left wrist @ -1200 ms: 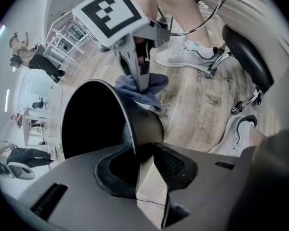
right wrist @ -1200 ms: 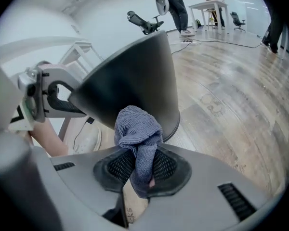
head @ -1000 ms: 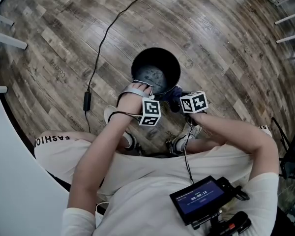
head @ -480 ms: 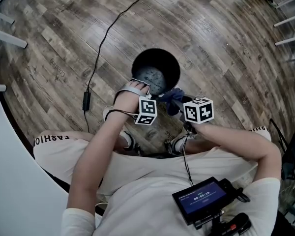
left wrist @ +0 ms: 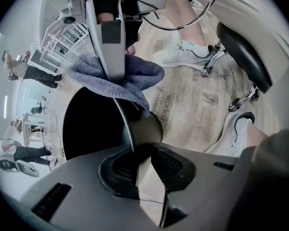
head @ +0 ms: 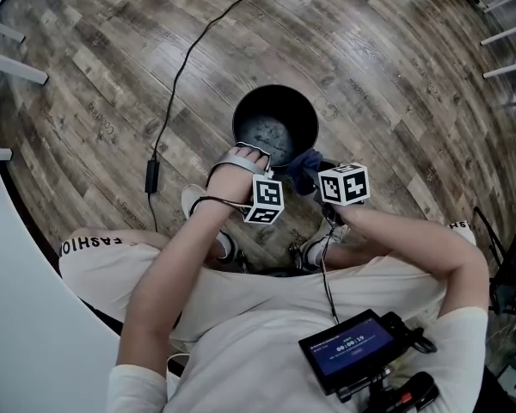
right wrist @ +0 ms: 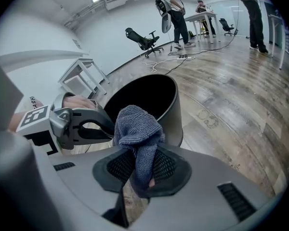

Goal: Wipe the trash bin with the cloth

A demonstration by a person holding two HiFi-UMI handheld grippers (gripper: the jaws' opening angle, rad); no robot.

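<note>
As seen from the head view, upright on the wooden floor: black trash bin [head: 273,127], with both tools at its near rim. Left gripper view: left tool [left wrist: 142,150] just been closing, pinched on the bin's rim, thin wall between the pads. Right gripper view: right tool [right wrist: 143,165] clamped tight on the blue-grey cloth [right wrist: 137,129], bunched above the jaws, just beside the bin's rim and the left tool.

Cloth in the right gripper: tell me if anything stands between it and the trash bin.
Nothing visible does. The cloth, clamped in the right gripper, is at the rim of the trash bin. The left gripper, jaws just closed further on that rim, is beside the cloth, not in its path.
</note>
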